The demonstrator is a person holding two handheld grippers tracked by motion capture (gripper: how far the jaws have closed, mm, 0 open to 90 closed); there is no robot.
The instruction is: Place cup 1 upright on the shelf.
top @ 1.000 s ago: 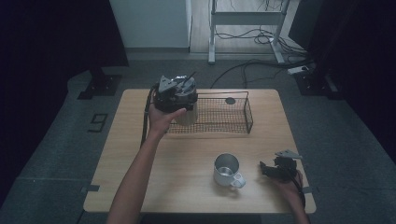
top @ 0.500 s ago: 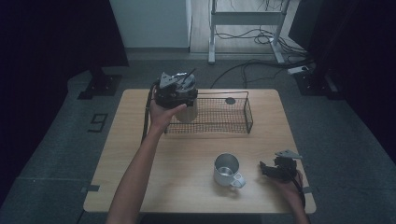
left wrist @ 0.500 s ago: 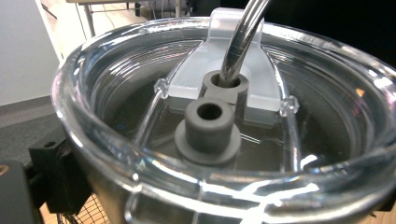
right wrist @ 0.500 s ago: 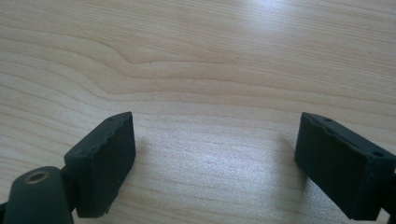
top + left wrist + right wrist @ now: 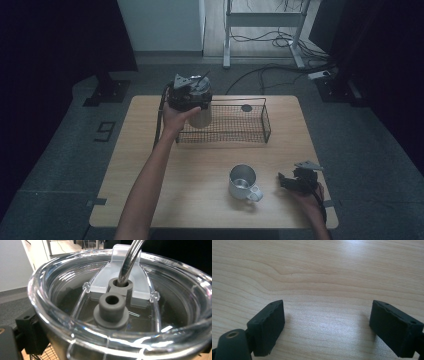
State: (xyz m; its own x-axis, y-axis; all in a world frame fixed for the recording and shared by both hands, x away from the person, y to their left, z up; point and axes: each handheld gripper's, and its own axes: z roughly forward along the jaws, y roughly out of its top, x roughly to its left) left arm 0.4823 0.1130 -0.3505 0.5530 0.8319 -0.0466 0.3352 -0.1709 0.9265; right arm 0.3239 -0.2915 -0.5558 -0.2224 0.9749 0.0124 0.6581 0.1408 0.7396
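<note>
My left gripper (image 5: 191, 97) is shut on a steel tumbler (image 5: 202, 118) and holds it upright over the left end of a black wire basket (image 5: 264, 121). In the left gripper view the tumbler's clear lid (image 5: 75, 290) sits very close, with a grey plug (image 5: 111, 311) in it and a metal straw (image 5: 129, 261) rising from a hole behind the plug. A metal mug (image 5: 243, 182) with a handle stands on the table (image 5: 190, 200) near the front. To the mug's right my right gripper (image 5: 286, 183) (image 5: 327, 325) rests low over bare wood, open, with nothing between its fingers.
A small dark round piece (image 5: 246, 107) lies at the basket's far side. Bare tabletop stretches left of the mug and in front of the basket. Cables (image 5: 260, 75) and a desk frame (image 5: 265, 20) lie on the floor beyond the table.
The left gripper with the tumbler has shifted very slightly at the basket's left end. The right gripper and the mug have stayed where they were.
</note>
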